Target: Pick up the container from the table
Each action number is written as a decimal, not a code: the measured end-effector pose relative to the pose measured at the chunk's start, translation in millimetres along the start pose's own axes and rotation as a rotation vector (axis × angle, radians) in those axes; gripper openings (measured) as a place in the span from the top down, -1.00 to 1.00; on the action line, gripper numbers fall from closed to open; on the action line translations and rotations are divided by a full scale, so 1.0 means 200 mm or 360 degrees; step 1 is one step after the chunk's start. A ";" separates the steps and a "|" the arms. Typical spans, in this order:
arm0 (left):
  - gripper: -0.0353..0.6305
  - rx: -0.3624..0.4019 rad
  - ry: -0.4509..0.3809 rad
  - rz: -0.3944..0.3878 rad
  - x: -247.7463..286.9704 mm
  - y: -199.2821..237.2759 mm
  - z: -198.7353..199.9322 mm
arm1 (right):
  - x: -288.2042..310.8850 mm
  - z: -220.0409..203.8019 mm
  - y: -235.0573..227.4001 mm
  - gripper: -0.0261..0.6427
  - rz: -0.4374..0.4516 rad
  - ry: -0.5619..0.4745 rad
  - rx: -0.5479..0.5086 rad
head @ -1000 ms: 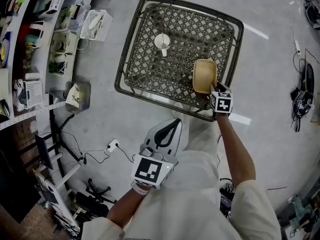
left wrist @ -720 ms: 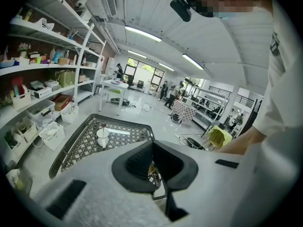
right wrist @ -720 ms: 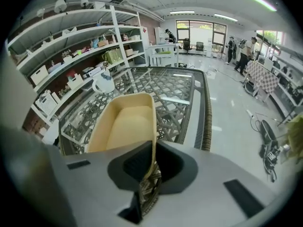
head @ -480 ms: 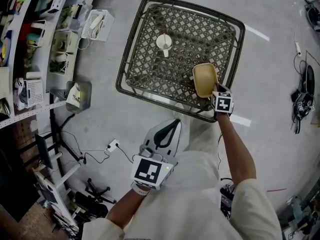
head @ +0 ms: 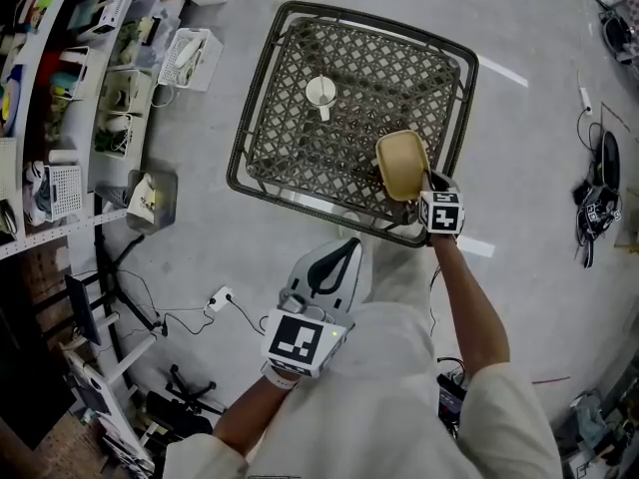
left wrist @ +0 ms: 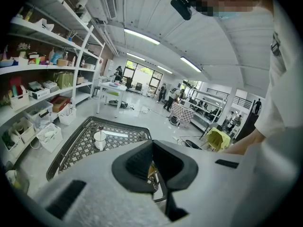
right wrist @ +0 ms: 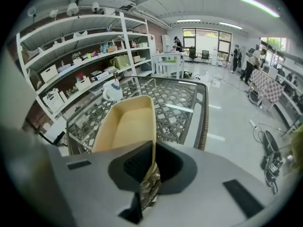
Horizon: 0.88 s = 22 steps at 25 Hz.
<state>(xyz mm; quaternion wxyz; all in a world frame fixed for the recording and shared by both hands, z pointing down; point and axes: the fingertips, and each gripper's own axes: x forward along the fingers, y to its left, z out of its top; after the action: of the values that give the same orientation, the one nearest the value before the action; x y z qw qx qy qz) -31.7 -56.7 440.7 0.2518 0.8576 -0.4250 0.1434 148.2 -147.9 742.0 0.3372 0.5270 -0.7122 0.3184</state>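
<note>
I'm pinching the rim of the container (right wrist: 124, 126), too wide to span, right gripper (right wrist: 150, 168) jaws just closing on it (left gripper (left wrist: 154, 169) idling, pressed together).

Around the shelves
A white cup (head: 320, 94) stands well apart from the shelves (head: 60, 230); a white basket (head: 200, 34) sits just beside them.

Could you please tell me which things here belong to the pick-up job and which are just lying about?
In the job: tan rectangular plastic container, tilted; right gripper, whose jaws have just been closing, gripping its rim; dark lattice table.

Lying about: white cup on the table; left gripper, empty; white basket on the floor; cluttered shelves.
</note>
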 end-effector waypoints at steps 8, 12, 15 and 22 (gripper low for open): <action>0.82 0.0003 -0.0054 -0.0041 0.01 -0.02 0.06 | -0.23 0.14 0.06 0.84 0.0043 -0.0147 -0.0089; 0.82 0.0032 -0.0098 -0.0070 0.01 -0.03 0.11 | -0.36 0.24 0.09 0.84 0.0088 -0.0215 -0.0126; 0.82 0.0048 -0.0129 -0.0083 0.01 -0.04 0.14 | -0.47 0.31 0.11 0.84 0.0099 -0.0275 -0.0140; 0.82 0.0069 -0.0172 -0.0098 -0.02 -0.04 0.18 | -0.74 0.47 0.17 0.84 0.0093 -0.0453 -0.0178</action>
<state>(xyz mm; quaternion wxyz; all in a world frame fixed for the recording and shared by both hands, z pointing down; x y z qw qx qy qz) -26.9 -69.7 405.2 0.2141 0.8820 -0.4081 0.0982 134.1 -137.2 564.0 0.2525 0.5263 -0.7844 0.2099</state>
